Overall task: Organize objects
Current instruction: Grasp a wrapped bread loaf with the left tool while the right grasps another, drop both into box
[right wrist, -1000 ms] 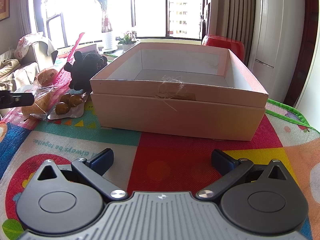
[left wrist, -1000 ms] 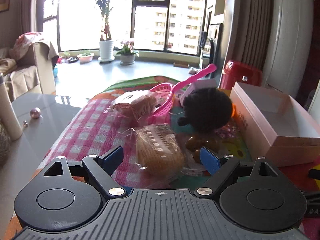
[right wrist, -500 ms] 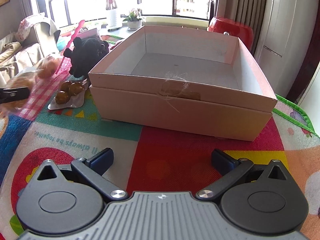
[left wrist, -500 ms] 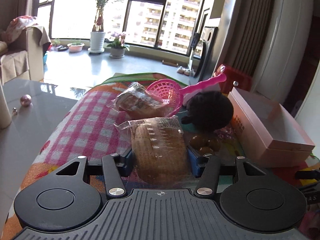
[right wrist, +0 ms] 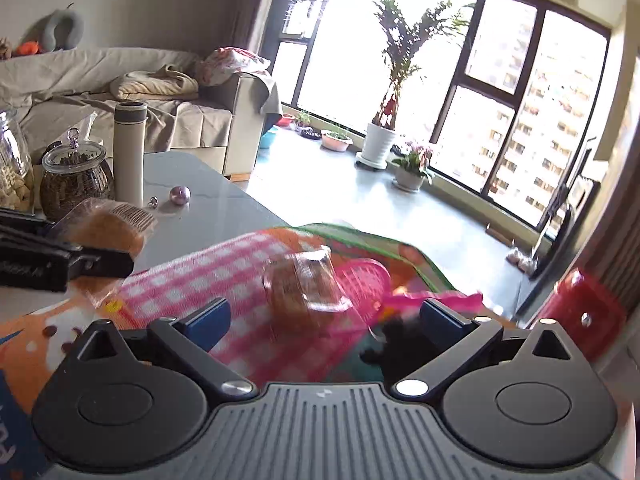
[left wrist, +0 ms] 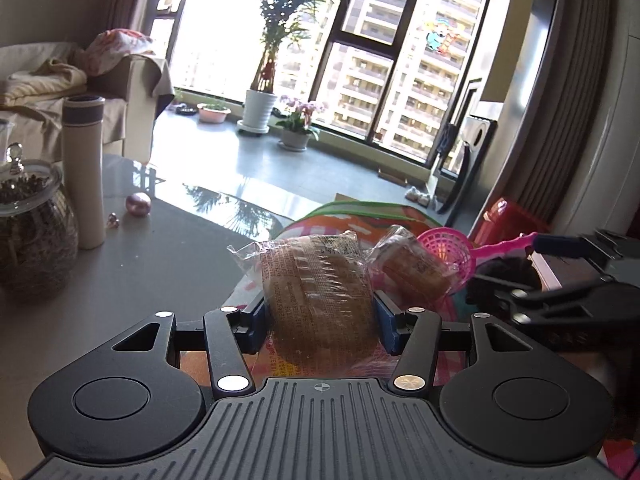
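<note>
Left tongs (left wrist: 320, 312) clamp the wrapped bread (left wrist: 320, 300) at frame centre, lifted clear of the desk, likely for boxing; right tongs (right wrist: 324, 316) gape empty toward a blurred second bread pack (right wrist: 302, 288).

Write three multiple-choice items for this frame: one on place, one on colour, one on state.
1. Where does the second bread pack lie?
A. on the checked cloth
B. on the sofa
C. in the jar

2. What colour is the scoop?
A. green
B. pink
C. white

3. What is the left gripper doing?
A. open, empty
B. shut on a bottle
C. shut on a bread pack

Answers: 1 A, it rests on pink-white checks. 2 B, its mesh and handle are pink. 3 C, both pads press the pack's sides.
</note>
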{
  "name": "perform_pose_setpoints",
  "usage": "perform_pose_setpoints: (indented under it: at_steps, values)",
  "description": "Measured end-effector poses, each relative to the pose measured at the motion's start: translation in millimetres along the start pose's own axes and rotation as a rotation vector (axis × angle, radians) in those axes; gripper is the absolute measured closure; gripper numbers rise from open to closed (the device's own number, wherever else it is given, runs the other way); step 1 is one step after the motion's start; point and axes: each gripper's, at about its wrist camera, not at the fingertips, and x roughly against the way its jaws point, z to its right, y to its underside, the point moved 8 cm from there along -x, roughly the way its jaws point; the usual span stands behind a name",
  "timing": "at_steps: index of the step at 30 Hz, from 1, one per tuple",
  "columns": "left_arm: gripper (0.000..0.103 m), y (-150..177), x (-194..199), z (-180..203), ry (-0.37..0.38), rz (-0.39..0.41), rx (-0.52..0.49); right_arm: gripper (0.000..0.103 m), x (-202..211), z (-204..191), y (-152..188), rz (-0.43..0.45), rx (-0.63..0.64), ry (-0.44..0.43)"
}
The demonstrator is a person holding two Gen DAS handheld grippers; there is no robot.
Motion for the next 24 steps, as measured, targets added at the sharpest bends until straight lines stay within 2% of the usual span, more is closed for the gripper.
perform_pose_setpoints:
  at_steps: [3, 5, 7, 8, 9, 12, 14, 16, 20, 24]
  values:
    - [0.045, 3.3, -1.3, -7.0, 0.007, -0.009, 0.024, 0.007, -46.8, -13.9, -16.1, -0.014, 0.061, 0.007]
    - [0.045, 6.9, -2.5, -9.0, 0.012, -0.022, 0.033, 0.009, -77.9, -17.0, -12.5, -0.089, 0.064, -0.001]
    - [0.045, 11.2, -4.0, -8.1, 0.019, -0.037, 0.031, 0.023, -103.4, -18.0, -2.1, -0.172, 0.047, 0.004]
    - [0.045, 12.6, -3.6, -7.1, 0.024, -0.042, 0.028, 0.046, -108.1, -16.9, 4.0, -0.211, 0.033, 0.002]
    - [0.045, 14.4, -2.2, -5.5, 0.030, -0.049, 0.022, 0.051, -108.3, -15.5, 8.5, -0.240, 0.015, -0.008]
    - [0.045, 20.6, 3.9, 3.3, 0.056, -0.065, 0.000, 0.052, -66.3, -6.3, 11.8, -0.219, -0.083, -0.049]
    - [0.045, 28.0, 9.2, 13.4, 0.077, -0.081, -0.020, 0.052, -20.4, -4.8, 14.8, -0.188, -0.123, -0.107]
    - [0.045, 35.0, 11.3, 26.9, 0.099, -0.103, -0.040, 0.052, 29.9, -0.2, 26.6, -0.168, -0.131, -0.122]
    - [0.045, 43.8, 19.7, 73.1, 0.179, -0.121, -0.110, 0.052, 111.9, 24.8, 75.8, -0.163, -0.139, -0.063]
    - [0.045, 35.1, 27.3, 142.9, 0.303, -0.108, -0.201, 0.052, 175.3, 61.3, 124.1, -0.147, -0.192, 0.025]
